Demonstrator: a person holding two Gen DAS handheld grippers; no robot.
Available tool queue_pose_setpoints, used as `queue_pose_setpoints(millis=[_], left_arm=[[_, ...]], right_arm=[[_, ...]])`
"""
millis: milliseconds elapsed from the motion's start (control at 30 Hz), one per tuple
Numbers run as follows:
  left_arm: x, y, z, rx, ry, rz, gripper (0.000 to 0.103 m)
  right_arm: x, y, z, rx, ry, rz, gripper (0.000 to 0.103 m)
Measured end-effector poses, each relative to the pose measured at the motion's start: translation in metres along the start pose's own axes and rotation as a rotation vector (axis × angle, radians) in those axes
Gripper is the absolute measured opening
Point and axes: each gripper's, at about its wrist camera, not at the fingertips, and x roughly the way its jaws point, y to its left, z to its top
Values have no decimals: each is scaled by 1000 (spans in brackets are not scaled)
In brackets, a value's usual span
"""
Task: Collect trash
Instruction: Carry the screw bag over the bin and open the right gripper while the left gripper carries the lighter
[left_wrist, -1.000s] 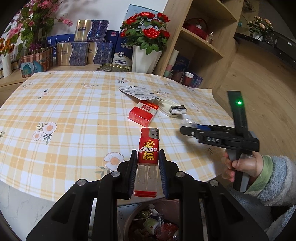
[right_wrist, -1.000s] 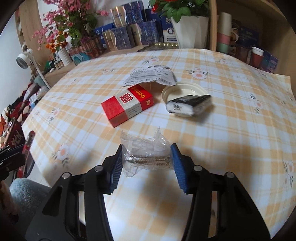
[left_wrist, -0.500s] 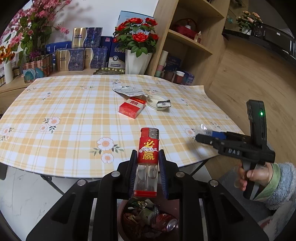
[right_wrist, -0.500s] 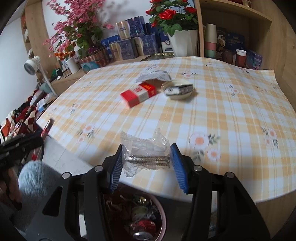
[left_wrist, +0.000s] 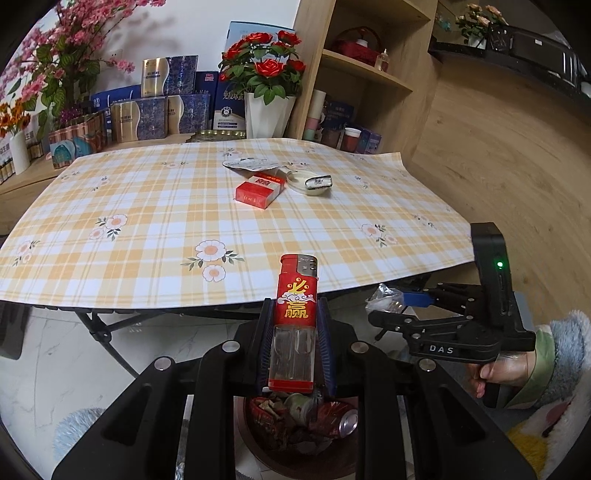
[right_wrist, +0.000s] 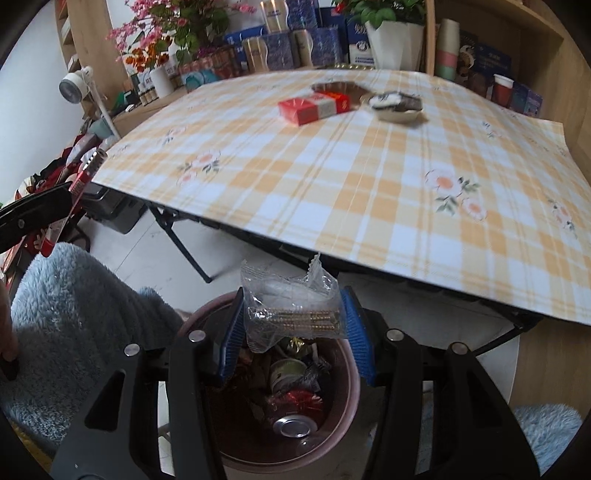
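Observation:
My left gripper (left_wrist: 293, 332) is shut on a red lighter (left_wrist: 297, 314) and holds it above a pink trash bin (left_wrist: 258, 443) that holds cans and wrappers. My right gripper (right_wrist: 293, 325) is shut on a clear plastic bag of screws (right_wrist: 291, 314), over the same bin (right_wrist: 347, 406). The right gripper also shows at the right of the left wrist view (left_wrist: 399, 306). On the checked table (left_wrist: 147, 221) lie a red cigarette pack (left_wrist: 260, 190), a silver wrapper (left_wrist: 247, 164) and a white dish (left_wrist: 301, 184) with a crumpled wrapper (left_wrist: 317, 181) in it.
The table's front edge and its folding legs (right_wrist: 184, 243) stand just beyond the bin. Gift boxes (left_wrist: 166, 107) and a vase of roses (left_wrist: 266, 110) stand behind the table. A wooden shelf (left_wrist: 369, 74) stands at the right. My fleece sleeve (right_wrist: 74, 314) is at the left.
Both grippers have drawn back from over the table and come down over the trash bin, each still holding its item. The bin now fills more of both views.

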Motion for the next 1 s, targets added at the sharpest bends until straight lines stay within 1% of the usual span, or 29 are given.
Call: queue_pose_setpoints(millis=[133,233,433,633,700,733,767,833,900,967,1000], left_arm=[[2,-3,-2,17,3,3,23],[10,-1,-3,6,28,-3,23],[16,6,-4,-35,44,-17,23],[19,5,-4,-35,55,-19,23],[20,6,-5,-38,56,-21,23],[20,6,-5,-40,57,-22,23],[21,7,-5,-42,58,-23,23],[20,7,-5,-44,56,-22,23],[21,6,-5,-44,61,-25,23],[23,6,-5,-47,64,-30,23],[23,5,-5,-47,65,-31,23]], right_arm=[[12,6,-5,-32,33,-8,52],[20,9,-8,-50,51,-17,52],[29,18,-11,-95,72,-34,52],[35,25,-12,-134,81,-49,54],[34,25,-10,-130,73,-49,59],[33,24,-10,-126,67,-51,63],[32,22,-9,-120,57,-52,66],[29,20,-7,-111,44,-60,69],[25,17,-5,-98,24,-70,75],[18,13,-2,-77,-8,-81,86],[13,10,0,-61,-30,-88,88]])
